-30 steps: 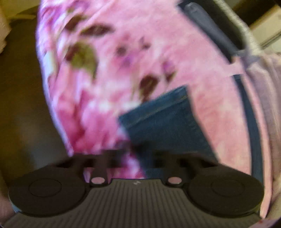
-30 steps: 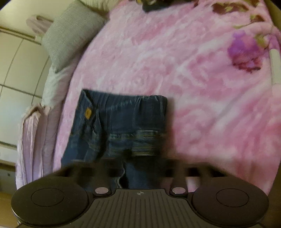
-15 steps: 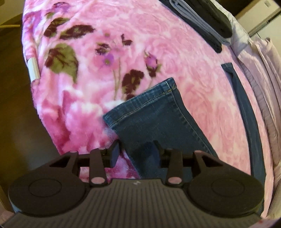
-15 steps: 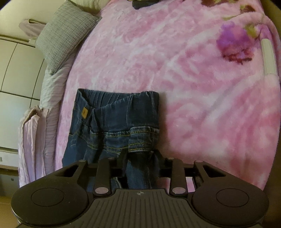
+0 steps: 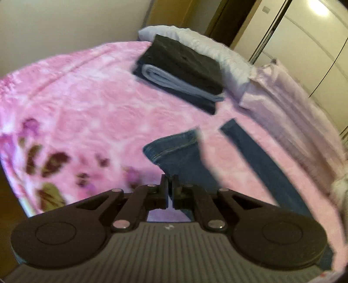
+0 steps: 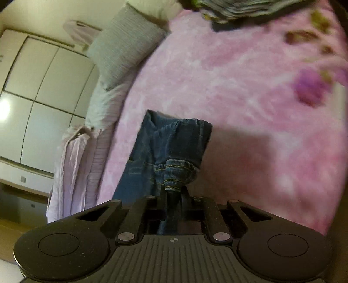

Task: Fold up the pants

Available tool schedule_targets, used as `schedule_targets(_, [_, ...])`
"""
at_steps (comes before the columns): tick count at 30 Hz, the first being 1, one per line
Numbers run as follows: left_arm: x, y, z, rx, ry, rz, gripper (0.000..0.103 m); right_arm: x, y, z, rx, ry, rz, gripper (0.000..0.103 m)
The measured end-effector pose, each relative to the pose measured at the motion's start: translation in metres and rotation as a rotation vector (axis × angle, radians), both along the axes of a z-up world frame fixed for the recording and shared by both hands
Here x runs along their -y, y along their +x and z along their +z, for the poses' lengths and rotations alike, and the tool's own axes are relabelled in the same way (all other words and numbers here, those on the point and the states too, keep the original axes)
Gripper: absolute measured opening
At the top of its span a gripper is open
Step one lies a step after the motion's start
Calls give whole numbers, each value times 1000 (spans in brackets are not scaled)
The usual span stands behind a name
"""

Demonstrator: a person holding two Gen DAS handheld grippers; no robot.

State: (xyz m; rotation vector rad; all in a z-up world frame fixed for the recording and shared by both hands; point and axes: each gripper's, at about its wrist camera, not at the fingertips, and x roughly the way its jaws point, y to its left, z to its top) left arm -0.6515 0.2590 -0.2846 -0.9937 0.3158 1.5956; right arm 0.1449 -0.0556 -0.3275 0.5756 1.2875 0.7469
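Note:
Blue denim pants (image 5: 180, 152) lie on a pink floral blanket (image 5: 87, 98). In the left wrist view one leg ends in a stitched hem, and the other leg (image 5: 256, 156) runs as a thin strip to the right. My left gripper (image 5: 169, 185) is shut on the side edge of the near leg, a little below the hem. In the right wrist view the waist end of the pants (image 6: 174, 141) is bunched and raised off the blanket (image 6: 250, 98). My right gripper (image 6: 173, 191) is shut on the waistband, with denim between its fingers.
A stack of folded dark and light-blue clothes (image 5: 182, 71) sits at the far end of the bed beside a white pillow (image 5: 206, 45). A grey pillow (image 6: 124, 48), lilac sheets (image 6: 71, 165) and wardrobe doors (image 6: 43, 87) line one side. More clothes (image 6: 239, 8) lie at the far edge.
Both grippers went from open around the denim to shut on it. Both have tilted up, and the waist end has risen and bunched.

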Motion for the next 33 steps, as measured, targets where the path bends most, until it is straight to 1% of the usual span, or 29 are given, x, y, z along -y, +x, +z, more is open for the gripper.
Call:
schedule_targets(1, [0,-3,-11,-14,-39,4,4,3,-5,-9,-13,-54,11,7])
schedule_targets(2, [-1,-5,-26,-50,-99,9,8,6,-11,-22,-29,-128,13,9])
schedule_targets(3, [-2,-6,-44,-109,-181,34,13,6,-14,-33,-45,-200,13,16])
schedule_targets(4, [-3,-7,-59,-157,-254,61,13,8,-15,-41,-60,-244,7,22])
schedule_targets(5, [-3,-9,-69,-201,-304,84,13,11,-17,-43,-73,-230,-22,24])
schedule_targets(6, [-1,-13,-73,-233,-320,108,14,12,-17,-39,-83,-242,-41,30])
schedule_targets(7, [3,-18,-71,-238,-312,129,16,11,-17,-32,-69,-282,-43,33])
schedule_targets(8, [4,-21,-67,-233,-302,154,16,8,-17,-20,-24,-345,-30,36])
schedule_targets(9, [3,-23,-60,-223,-284,171,17,4,-19,-8,45,-394,-15,37])
schedule_targets(10, [-2,-20,-54,-220,-263,164,20,0,-22,4,126,-444,-10,37])
schedule_targets(11, [-7,-15,-49,-225,-245,138,23,-6,-26,18,218,-493,-6,37])
schedule_targets(12, [-15,-5,-44,-233,-228,98,26,-9,-30,24,261,-495,5,38])
schedule_targets(13, [-26,6,-41,-227,-214,48,27,-16,-32,29,280,-478,19,38])
schedule_targets(14, [-34,14,-38,-208,-207,9,27,-24,-34,31,276,-463,30,38])
schedule_targets(16, [-59,36,-38,-131,-191,-50,27,-42,-37,28,251,-444,41,38])
schedule_targets(17, [-71,44,-39,-93,-184,-66,30,-51,-38,26,241,-428,47,38])
schedule_targets(18, [-89,56,-42,-43,-179,-89,34,-60,-38,25,236,-417,50,38])
schedule_targets(22, [-155,99,-62,94,-161,-125,37,-90,-39,21,241,-413,60,38])
schedule_targets(24, [-195,122,-72,159,-139,-140,44,-102,-35,19,237,-415,60,38])
schedule_targets(27, [-249,152,-85,191,-110,-143,46,-112,-31,15,236,-420,51,38])
schedule_targets(29, [-282,168,-95,198,-106,-144,50,-116,-32,13,234,-434,45,38])
schedule_targets(32, [-326,187,-111,167,-121,-127,50,-118,-33,8,224,-469,31,38])
schedule_targets(33, [-337,193,-117,149,-133,-130,48,-118,-32,6,221,-478,24,38])
